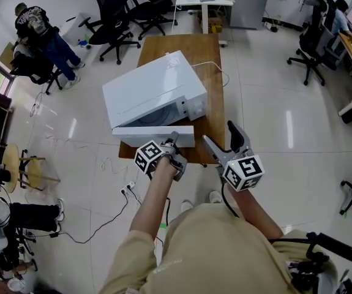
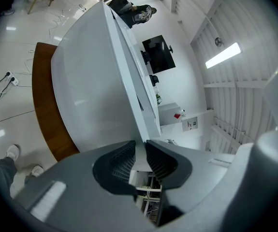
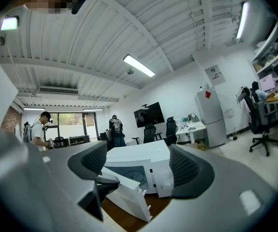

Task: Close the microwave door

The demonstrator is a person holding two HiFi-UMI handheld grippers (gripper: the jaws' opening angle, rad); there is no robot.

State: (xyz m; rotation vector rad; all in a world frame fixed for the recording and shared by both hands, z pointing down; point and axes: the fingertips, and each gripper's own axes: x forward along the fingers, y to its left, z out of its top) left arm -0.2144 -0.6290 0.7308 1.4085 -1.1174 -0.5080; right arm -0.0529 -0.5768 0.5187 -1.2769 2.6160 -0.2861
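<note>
open office with a glossy white floor; on the wooden table (image 1: pixel 209 54) sits the white microwave (image 1: pixel 154 90), its door (image 1: pixel 154 136) swung out along the table's near edge.
the door stands well away from the oven front, so i judge the closing barely begun, with nearly the whole swing left. the left gripper (image 1: pixel 174 144) is at the door's right, free end with its jaws drawn almost together; whether they nip the edge or only rest against it i cannot tell. the right gripper (image 1: pixel 223 136), just to the right, is spread wide on nothing. the left gripper view gives only the door's broad face and thin edge running to its tips. only the right gripper view shows the open cavity (image 3: pixel 129 174) and the door's latch hooks (image 3: pixel 143 207). only the head view takes in both grippers and the far office chairs (image 1: pixel 117 17).
</note>
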